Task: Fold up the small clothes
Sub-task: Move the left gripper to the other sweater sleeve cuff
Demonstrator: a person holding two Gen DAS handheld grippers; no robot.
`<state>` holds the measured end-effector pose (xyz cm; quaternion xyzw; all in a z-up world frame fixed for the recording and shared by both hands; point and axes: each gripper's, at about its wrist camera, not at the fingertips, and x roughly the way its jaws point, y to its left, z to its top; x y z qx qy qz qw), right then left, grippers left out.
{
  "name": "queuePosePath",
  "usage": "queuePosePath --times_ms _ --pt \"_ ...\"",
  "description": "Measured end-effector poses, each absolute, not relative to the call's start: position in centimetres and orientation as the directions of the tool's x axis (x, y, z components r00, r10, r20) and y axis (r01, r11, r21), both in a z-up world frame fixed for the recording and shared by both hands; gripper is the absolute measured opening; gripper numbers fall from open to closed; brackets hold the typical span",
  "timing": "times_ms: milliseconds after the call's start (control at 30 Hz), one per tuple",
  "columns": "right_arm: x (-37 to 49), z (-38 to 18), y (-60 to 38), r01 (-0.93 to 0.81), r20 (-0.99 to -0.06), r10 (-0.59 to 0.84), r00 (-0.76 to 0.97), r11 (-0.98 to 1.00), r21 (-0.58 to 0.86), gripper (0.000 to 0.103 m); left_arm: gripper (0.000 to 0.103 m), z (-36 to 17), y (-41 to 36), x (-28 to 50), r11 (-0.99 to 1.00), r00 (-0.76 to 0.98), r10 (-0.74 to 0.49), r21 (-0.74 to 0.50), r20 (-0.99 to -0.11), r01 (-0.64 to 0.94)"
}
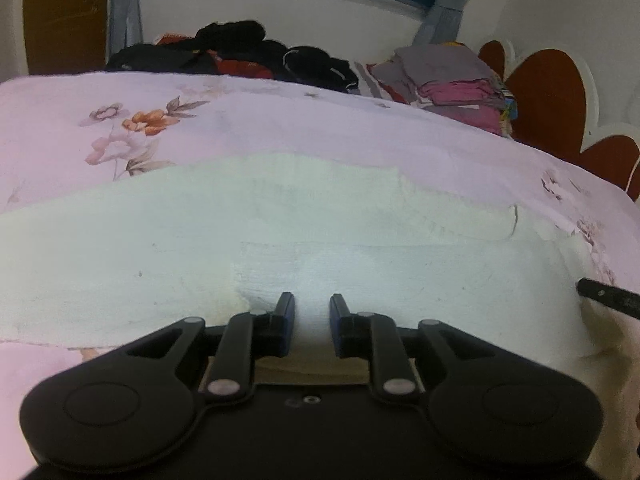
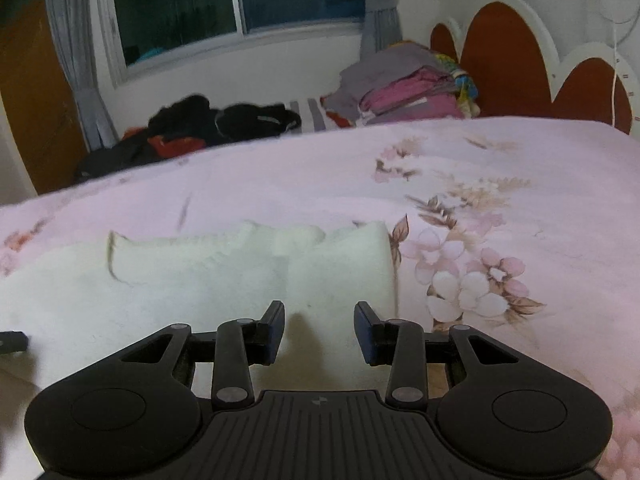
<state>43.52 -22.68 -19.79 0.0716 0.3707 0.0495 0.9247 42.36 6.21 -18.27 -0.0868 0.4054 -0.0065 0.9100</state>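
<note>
While both grippers hang low over the near edge of the bed, neither pinches anything: the left gripper (image 1: 312,304) has its jaws a little apart, with bare white cloth showing in the gap, and the right gripper (image 2: 320,312) has its jaws spread wider over the same cloth. That white garment (image 1: 280,232) lies flat on the pink floral bedspread (image 1: 280,120), directly under and ahead of both tools; seen from the right wrist, the garment (image 2: 200,280) ends just beyond the right finger, and its far edge is rumpled into soft folds. A dark tip, most likely part of the other gripper, pokes in at the right edge of the left view, and a similar one at the left edge of the right view. Past the garment the bedspread (image 2: 500,184) runs on, printed with flowers. At the far side of the bed sit a heap of dark clothes (image 1: 240,56) and, to its right, a stack of folded grey and pink clothes (image 1: 448,76) near the red-and-white headboard (image 1: 552,100). Behind them are the window (image 2: 224,4) and grey curtains (image 2: 72,40).
</note>
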Motion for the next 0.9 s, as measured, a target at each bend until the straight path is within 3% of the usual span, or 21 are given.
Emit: queuePosePath --times_ms 100,167,333,700,833,900 --pt "43.8 -20.9 -24.1 0.012 -0.694 0.069 0.717 0.994 0.11 0.039 0.02 -17.8 6.4 42.2 0.982 0.662 -0.086 -0.175 -0.744 -0.069" --pt "44.1 -20.7 -25.3 0.039 -0.702 0.087 0.707 0.986 0.161 0.039 0.021 -17.4 6.4 42.2 0.982 0.668 -0.078 -0.173 -0.74 -0.077" --pt "45.0 -18.8 -23.4 -0.043 -0.635 0.114 0.764 0.991 0.126 0.038 0.025 -17.7 5.8 42.7 0.985 0.674 -0.062 -0.156 -0.736 -0.079" --pt "46.5 -19.9 -23.5 0.012 -0.698 0.086 0.711 0.991 0.134 0.038 0.028 -16.9 6.8 41.9 0.979 0.656 -0.067 -0.176 -0.751 -0.102" --pt "44.6 -18.6 -21.2 -0.062 -0.673 0.151 0.724 0.986 0.155 0.039 0.029 -16.6 6.9 41.4 0.979 0.656 -0.062 -0.172 -0.752 -0.105" --pt "44.3 -19.4 -19.6 -0.103 -0.711 0.159 0.685 0.987 0.121 0.039 0.029 -16.3 7.1 41.1 0.979 0.655 -0.058 -0.173 -0.754 -0.112"
